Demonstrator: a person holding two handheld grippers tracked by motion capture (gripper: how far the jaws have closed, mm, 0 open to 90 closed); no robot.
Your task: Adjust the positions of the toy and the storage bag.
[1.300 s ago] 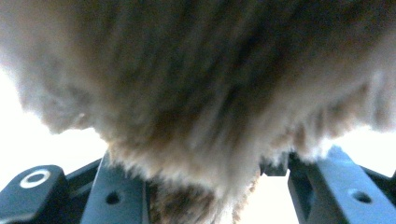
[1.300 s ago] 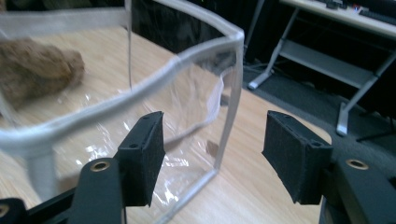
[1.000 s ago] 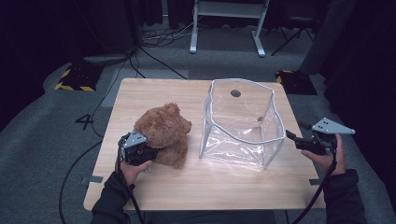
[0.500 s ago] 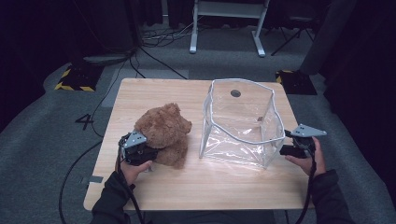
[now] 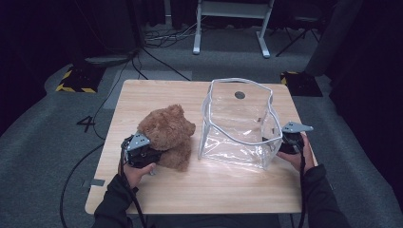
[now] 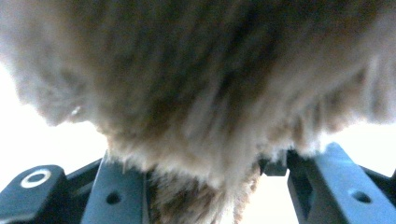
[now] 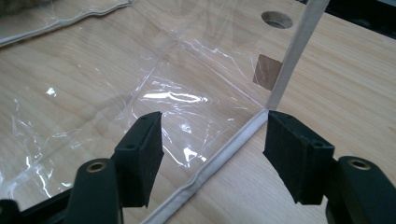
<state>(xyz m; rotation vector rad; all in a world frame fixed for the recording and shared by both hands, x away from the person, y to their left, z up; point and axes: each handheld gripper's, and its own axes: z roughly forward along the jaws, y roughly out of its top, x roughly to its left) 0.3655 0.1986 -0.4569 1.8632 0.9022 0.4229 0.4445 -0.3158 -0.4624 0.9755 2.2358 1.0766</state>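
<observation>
Both fingers straddle bag seam; left gripper seemingly grips teddy

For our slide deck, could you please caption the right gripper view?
Open right claw poised over the white bottom seam of a clear plastic bag on the wooden table.

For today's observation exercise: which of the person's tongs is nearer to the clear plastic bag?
Right. The right tongs sit open at the clear plastic bag, straddling its bottom corner seam. The left tongs are against the teddy bear, across the bear from the bag.
</observation>
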